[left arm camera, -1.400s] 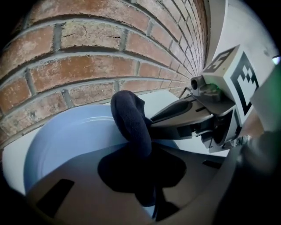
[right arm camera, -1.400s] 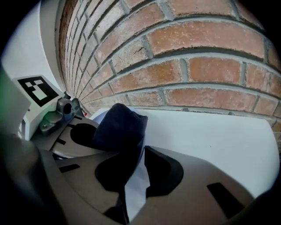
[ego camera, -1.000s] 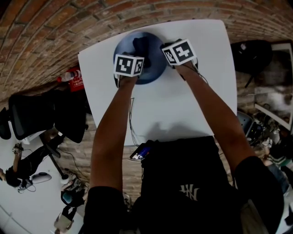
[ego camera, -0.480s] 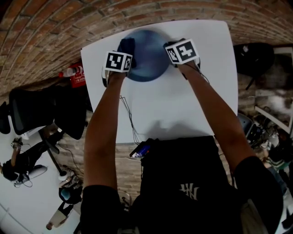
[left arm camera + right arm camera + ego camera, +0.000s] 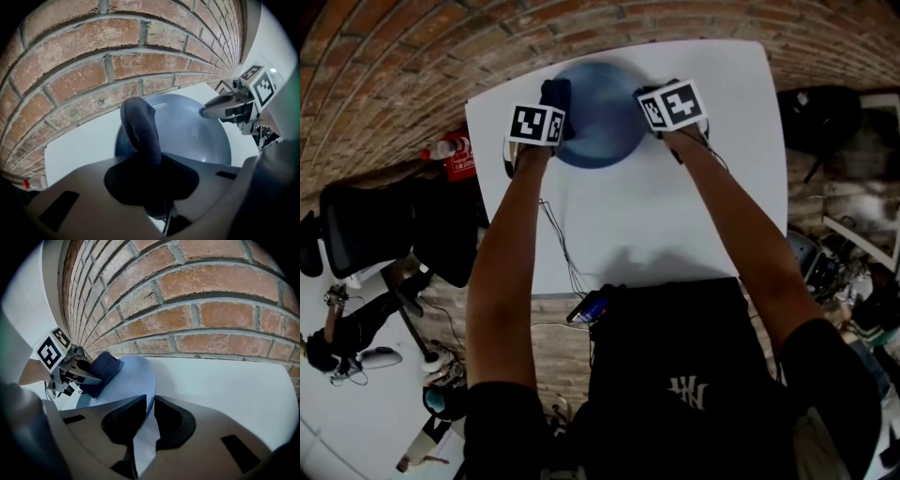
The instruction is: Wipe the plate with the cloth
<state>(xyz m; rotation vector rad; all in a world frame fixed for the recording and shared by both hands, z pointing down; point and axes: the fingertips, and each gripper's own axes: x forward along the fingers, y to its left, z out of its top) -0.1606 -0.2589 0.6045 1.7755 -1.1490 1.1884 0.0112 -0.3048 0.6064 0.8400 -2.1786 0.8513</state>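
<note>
1. My left claw (image 5: 152, 190) is clamped on the dark navy cloth (image 5: 139, 124). The fabric fills the whole gap between the jaws and rises out of them as a thick folded roll.
2. The top of that roll bends forward over the left rim of the round blue-grey plate (image 5: 605, 122). In the right gripper view I see the cloth lying against the plate's left part, touching its surface.
3. My right claw (image 5: 146, 418) is closed on the plate's right rim. The thin edge runs straight through the narrow slot between the 2 dark pads (image 5: 124, 420), which press on it from either side.
4. The plate sits on the far part of the white desk (image 5: 647, 216), near the red brick wall (image 5: 93, 61). I cannot tell whether it lies flat or is tipped up a little in the right claw's hold.
5. In the head view the 2 claws flank the plate, 1 at each side of it, with the person's forearms stretched forward over the desk.
6. A thin dark cable (image 5: 565, 251) runs across the desk beside the left forearm to the near edge.
</note>
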